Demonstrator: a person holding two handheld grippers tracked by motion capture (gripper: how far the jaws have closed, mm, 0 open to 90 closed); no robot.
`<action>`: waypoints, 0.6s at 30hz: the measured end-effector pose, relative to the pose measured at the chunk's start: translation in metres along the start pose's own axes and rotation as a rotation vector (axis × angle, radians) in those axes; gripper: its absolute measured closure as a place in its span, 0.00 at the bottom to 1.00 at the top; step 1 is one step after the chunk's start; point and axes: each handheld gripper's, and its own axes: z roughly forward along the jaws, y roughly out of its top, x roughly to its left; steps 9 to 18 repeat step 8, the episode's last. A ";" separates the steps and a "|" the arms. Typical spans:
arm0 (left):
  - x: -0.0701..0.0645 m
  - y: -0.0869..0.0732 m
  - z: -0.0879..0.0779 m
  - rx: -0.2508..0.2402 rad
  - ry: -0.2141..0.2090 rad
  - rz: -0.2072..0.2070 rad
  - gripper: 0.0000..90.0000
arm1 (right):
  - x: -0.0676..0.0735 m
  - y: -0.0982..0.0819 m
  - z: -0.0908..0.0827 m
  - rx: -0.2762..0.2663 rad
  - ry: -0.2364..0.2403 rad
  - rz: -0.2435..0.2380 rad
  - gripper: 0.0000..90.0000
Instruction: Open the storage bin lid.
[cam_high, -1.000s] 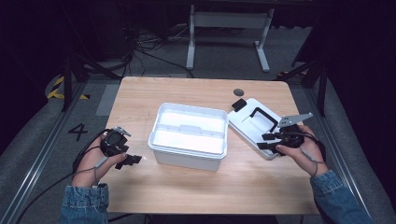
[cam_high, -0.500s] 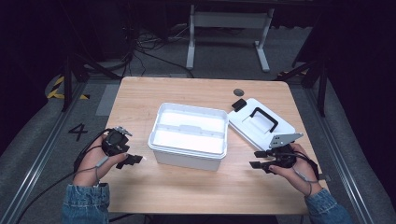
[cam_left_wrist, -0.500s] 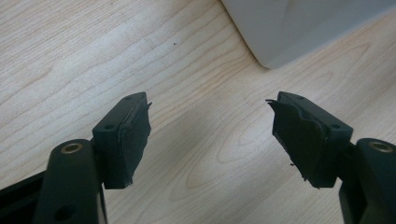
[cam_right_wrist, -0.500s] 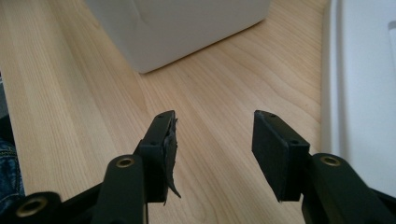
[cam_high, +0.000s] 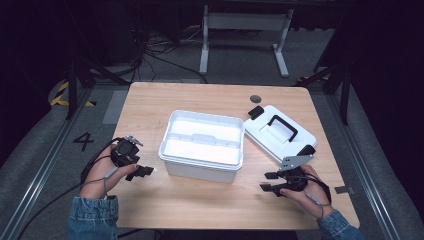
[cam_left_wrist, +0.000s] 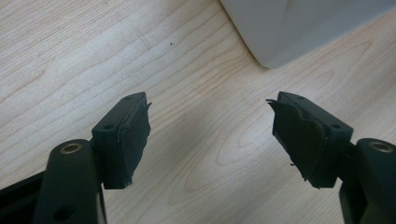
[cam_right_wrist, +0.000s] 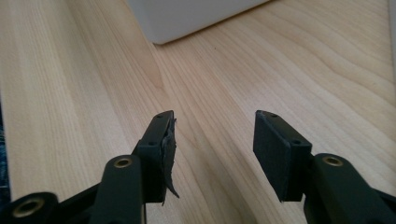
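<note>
Both open grippers flank the white box (cam_high: 202, 145), touching nothing.

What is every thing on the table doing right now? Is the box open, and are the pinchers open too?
White box: open, lid off, upright, nothing seen inside.
Lid: off the box, lying flat on the table beside it, black handle up.
Left gripper: open, holding nothing, low over the table beside the box.
Right gripper: open, jaws just opened wider, nothing between them, near the lid's front corner.
</note>
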 end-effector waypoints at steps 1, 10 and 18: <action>0.000 0.000 0.000 0.001 -0.002 -0.003 0.32 | 0.000 -0.001 0.002 0.001 -0.002 -0.004 0.55; 0.000 -0.001 0.001 -0.002 0.002 0.000 0.31 | 0.003 -0.005 0.013 -0.018 -0.034 -0.042 0.50; 0.000 -0.001 0.001 -0.002 0.002 0.000 0.31 | 0.003 -0.005 0.013 -0.018 -0.034 -0.042 0.50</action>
